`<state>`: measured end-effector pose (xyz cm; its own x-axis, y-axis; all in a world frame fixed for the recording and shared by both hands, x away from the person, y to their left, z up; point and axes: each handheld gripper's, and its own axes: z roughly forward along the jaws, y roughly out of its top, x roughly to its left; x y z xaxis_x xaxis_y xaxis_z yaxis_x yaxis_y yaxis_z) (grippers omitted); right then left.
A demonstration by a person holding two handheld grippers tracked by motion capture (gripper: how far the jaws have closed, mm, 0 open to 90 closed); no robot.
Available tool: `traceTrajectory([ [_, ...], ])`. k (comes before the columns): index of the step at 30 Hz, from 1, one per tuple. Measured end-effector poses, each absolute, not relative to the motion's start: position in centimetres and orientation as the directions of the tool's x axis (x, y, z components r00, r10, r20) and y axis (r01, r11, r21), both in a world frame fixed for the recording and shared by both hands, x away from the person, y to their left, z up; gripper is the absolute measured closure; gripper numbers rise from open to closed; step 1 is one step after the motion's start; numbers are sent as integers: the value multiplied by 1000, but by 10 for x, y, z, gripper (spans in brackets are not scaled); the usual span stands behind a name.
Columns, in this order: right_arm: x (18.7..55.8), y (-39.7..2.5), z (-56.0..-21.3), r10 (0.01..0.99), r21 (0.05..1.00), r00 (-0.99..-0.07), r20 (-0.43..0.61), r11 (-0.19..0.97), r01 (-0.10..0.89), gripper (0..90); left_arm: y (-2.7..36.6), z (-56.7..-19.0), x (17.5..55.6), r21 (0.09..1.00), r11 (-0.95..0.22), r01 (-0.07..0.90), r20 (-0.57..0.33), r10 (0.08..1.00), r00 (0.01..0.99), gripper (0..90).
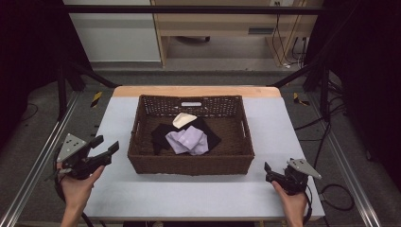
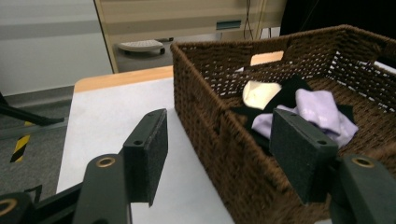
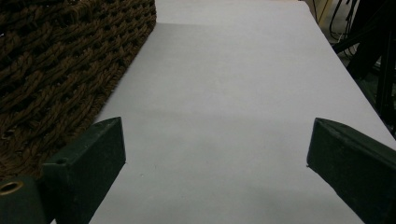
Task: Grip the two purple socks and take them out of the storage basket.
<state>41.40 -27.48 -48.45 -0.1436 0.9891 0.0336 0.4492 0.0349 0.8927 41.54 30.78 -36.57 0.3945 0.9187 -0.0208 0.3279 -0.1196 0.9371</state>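
A dark brown wicker basket stands mid-table and holds a lilac cloth, a cream cloth and a black cloth under them. In the left gripper view the basket rises close ahead, with the lilac cloth and the cream cloth inside. My left gripper hovers left of the basket, open and empty, jaws angled toward its near left corner. My right gripper rests low at the basket's right front, open and empty, over bare table with the basket wall at its left.
The table has a pale grey top with a wooden strip along its far edge. Metal frame rails run down both sides. Beyond the table are a wooden desk, cables on the floor and a pale cabinet.
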Motion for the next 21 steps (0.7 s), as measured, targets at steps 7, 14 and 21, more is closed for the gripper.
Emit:
traceTrajectory([
  [7, 415, -274, -485, 989, 891, -148, 24, 45, 452, 50, 286, -345, 428, 940, -151, 305, 6, 904, 428, 380],
  [14, 414, -274, -485, 988, 892, -152, 23, 48, 449, 49, 256, -330, 446, 940, -182, 290, 27, 884, 466, 396],
  [21, 414, -273, -485, 988, 891, -153, 24, 49, 452, 49, 228, -319, 469, 931, -217, 292, 52, 873, 485, 409],
])
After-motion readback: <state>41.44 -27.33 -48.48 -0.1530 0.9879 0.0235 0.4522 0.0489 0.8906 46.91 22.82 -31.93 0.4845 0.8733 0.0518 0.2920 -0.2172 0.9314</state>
